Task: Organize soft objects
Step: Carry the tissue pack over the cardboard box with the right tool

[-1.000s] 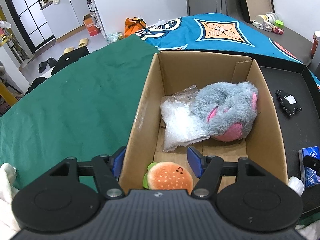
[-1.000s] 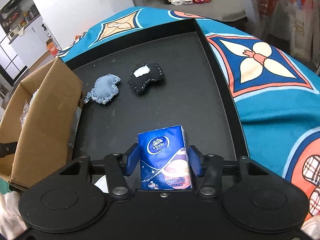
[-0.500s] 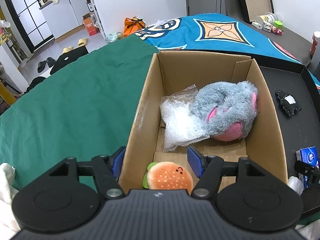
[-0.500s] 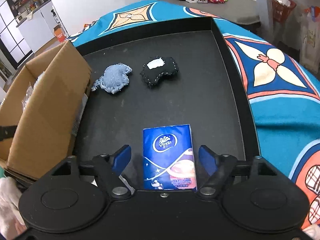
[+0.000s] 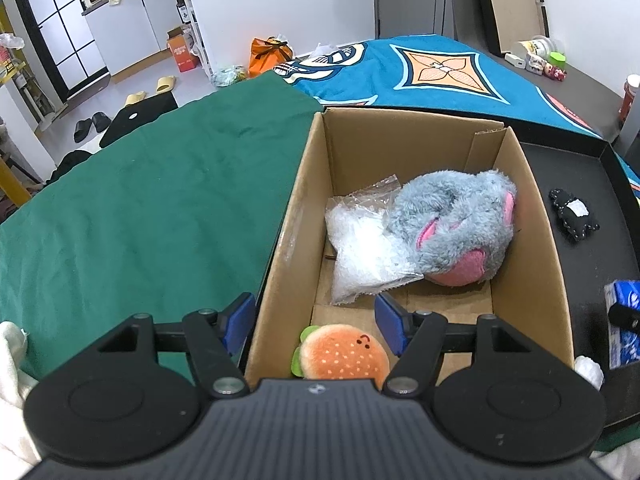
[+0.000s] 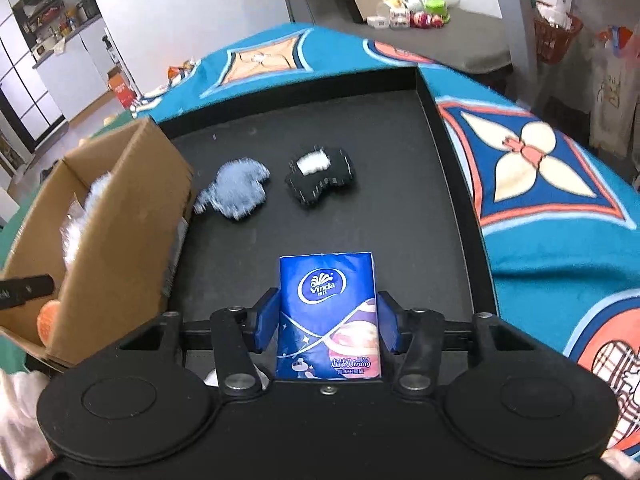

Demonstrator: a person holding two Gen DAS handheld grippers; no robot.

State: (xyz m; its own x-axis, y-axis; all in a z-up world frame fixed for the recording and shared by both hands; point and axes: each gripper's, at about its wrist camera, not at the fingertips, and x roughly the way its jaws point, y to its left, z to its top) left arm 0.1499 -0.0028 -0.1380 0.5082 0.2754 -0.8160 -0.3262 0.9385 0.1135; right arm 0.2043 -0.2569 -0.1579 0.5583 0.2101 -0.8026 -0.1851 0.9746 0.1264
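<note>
Left wrist view: the left gripper [image 5: 316, 322] hangs wide open over the near end of the cardboard box [image 5: 532, 216], holding nothing. One fingertip is outside the box's left wall, the other inside. Between them lies the burger toy [image 5: 344, 357]. Farther ahead in the box lie a plastic bag [image 5: 360, 248] and a grey plush [image 5: 456, 228].

Right wrist view: the right gripper [image 6: 328, 322] is clamped on a tissue pack [image 6: 328, 316]. Ahead on the black tray [image 6: 400, 128] lie a blue cloth toy [image 6: 236, 190] and a black cloth toy [image 6: 320, 182], just apart.

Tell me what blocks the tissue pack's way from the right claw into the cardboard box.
Only the cardboard box's near side wall: the tissue pack, clamped in the right claw, must clear its rim. Nothing else intervenes.
</note>
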